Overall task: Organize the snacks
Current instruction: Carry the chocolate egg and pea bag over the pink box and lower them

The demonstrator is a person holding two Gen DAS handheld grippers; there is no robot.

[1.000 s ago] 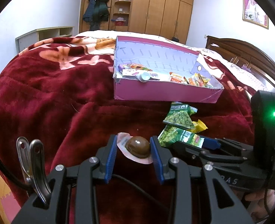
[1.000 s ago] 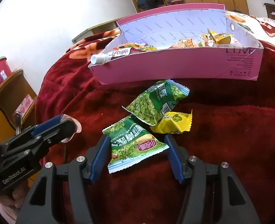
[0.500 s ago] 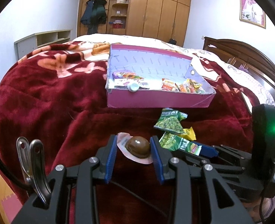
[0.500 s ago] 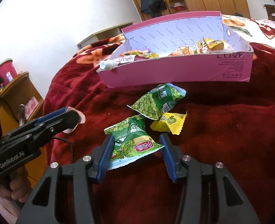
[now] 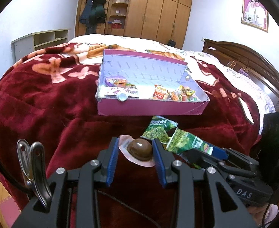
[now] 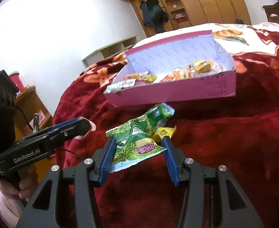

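Both grippers lifted since prev frame, now nearer pink box (image 5: 150, 110); left gripper (image 5: 135, 150) jaws clamped on choc cup (image 5: 139, 149); right gripper (image 6: 137, 148) jaws pinching green pea pkt (image 6: 134, 142) in front of box; slick pkt corner grip, could slip out en route, drop short of box.

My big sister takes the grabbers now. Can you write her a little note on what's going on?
Left gripper: shut on the brown jelly cup, lifted off the blanket.
Right gripper: shut on a green pea packet.
Pink box: already holds several snacks.
Left on the blanket: second green packet and a yellow packet, just before the box.
To do: drop both held snacks in the box, then fetch those two.
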